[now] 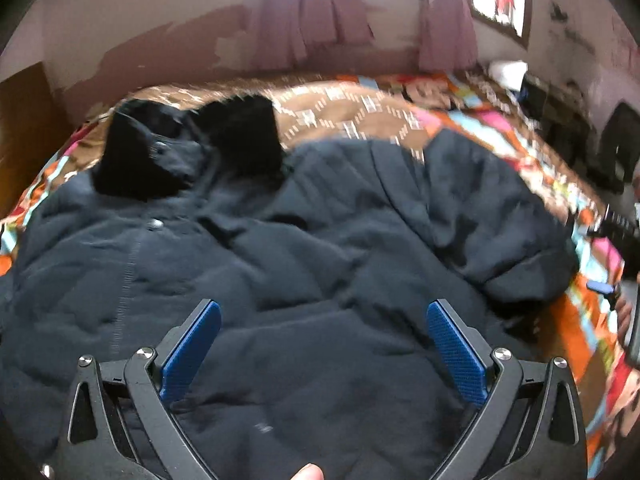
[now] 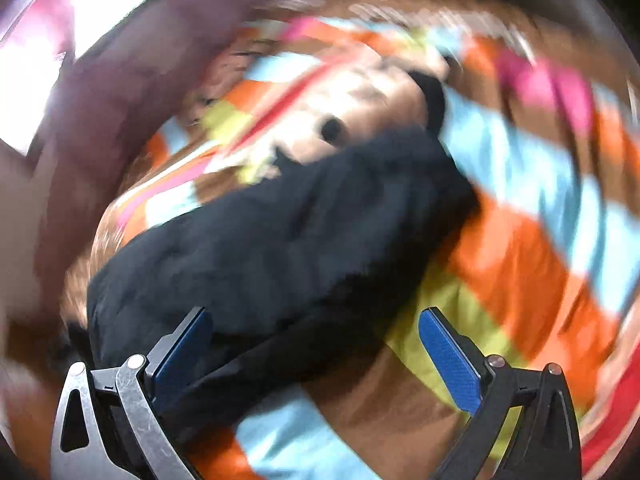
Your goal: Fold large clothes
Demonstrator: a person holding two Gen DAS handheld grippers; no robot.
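Note:
A large dark navy padded jacket (image 1: 288, 248) lies spread over the bed, its black fur-trimmed hood (image 1: 192, 148) at the far left. My left gripper (image 1: 323, 312) hovers open over the jacket's near part, blue pads wide apart, nothing between them. In the right wrist view, heavily blurred, one dark sleeve or edge of the jacket (image 2: 280, 232) lies on the bedspread. My right gripper (image 2: 316, 320) is open just above it; the fabric reaches in by the left finger (image 2: 180, 356) but is not clamped. The right gripper's body (image 1: 628, 248) shows at the far right of the left wrist view.
The bed carries a bright patchwork bedspread (image 1: 500, 120) of orange, blue, pink and brown. Behind it stand a peeling wall, a window and purple curtains (image 1: 312, 20). Dark objects (image 1: 616, 148) sit at the bed's far right. A fingertip (image 1: 306, 472) shows at the bottom edge.

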